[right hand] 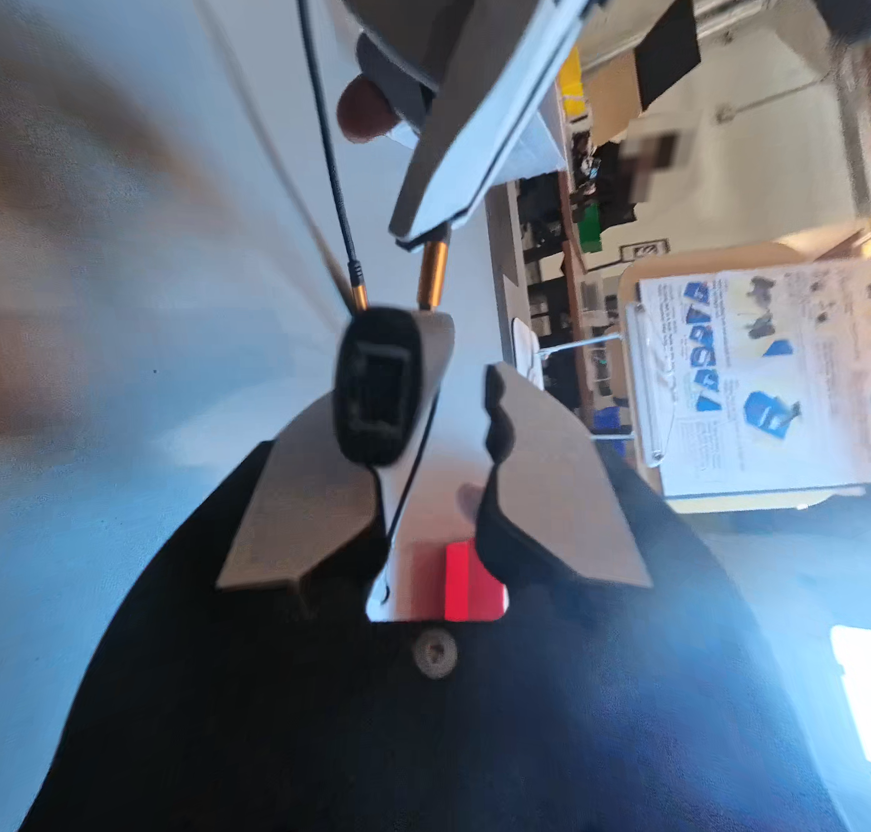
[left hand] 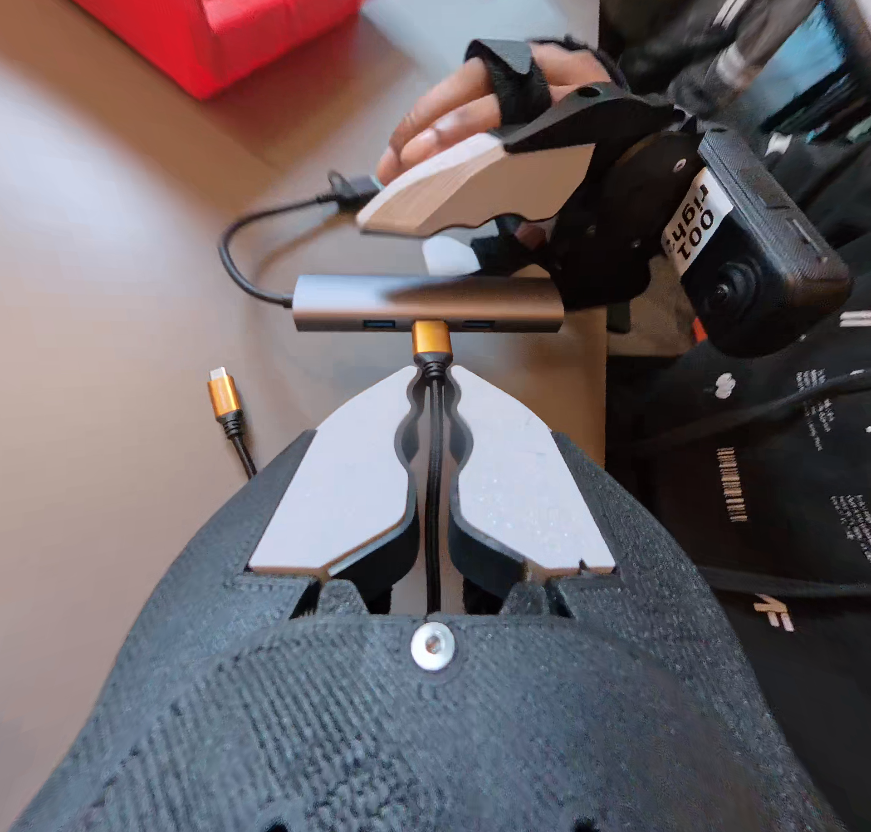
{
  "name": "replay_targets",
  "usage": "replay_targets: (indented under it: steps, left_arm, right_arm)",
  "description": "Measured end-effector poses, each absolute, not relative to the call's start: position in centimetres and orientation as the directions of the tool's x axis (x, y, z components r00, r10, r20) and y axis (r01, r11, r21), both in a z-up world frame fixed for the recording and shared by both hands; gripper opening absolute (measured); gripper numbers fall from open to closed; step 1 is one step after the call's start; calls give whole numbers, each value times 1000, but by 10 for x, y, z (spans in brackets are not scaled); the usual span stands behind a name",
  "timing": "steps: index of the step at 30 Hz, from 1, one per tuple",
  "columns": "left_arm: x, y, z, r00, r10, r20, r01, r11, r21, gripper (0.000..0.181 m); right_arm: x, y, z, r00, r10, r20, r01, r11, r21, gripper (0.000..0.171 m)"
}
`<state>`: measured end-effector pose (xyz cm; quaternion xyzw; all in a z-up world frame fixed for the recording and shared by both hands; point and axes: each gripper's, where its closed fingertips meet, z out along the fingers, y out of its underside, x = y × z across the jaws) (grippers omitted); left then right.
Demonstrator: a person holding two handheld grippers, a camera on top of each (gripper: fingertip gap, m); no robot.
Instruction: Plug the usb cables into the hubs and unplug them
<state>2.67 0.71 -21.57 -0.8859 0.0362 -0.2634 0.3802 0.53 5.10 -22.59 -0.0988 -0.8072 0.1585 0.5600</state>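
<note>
Wrist cameras — close, sharing hub (left hand: 426, 302).

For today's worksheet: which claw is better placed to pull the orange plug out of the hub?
Left claw: shut on the braided black cable just behind the orange metal plug, seated in the grey slim hub. Right claw is open.

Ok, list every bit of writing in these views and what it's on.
White sticker on the black camera: legible print, which I won't repeat.
Black garment: small white print, too blurred.
Poster in a clear stand: too blurred.
Grey hub, plugged cable: no writing seen.
</note>
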Motion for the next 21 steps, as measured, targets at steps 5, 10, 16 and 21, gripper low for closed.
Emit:
replay_targets:
  steps: [5, 10, 16, 21]
  left_arm:
    - [23, 7, -205, 819, -280, 502, 250, -613, -750, 9]
    - [-4, -9, -167, 854, -299, 425, 307, -370, -877, 37]
    - [-56, -25, -157, 928, -144, 344, 318, -177, -931, 32]
    - [-56, -23, -183, 912, -135, 388, 350, -238, -906, 30]
  right_arm:
    - [19, 30, -207, -302, 217, 928, -154, 950, -272, 39]
    - [28, 50, -175, -565, 389, 728, -70, 856, -512, 18]
    - [15, 122, -102, -840, 520, 155, 262, 638, -724, 18]
    - [-36, 192, -58, -792, 608, -56, 463, 539, -703, 18]
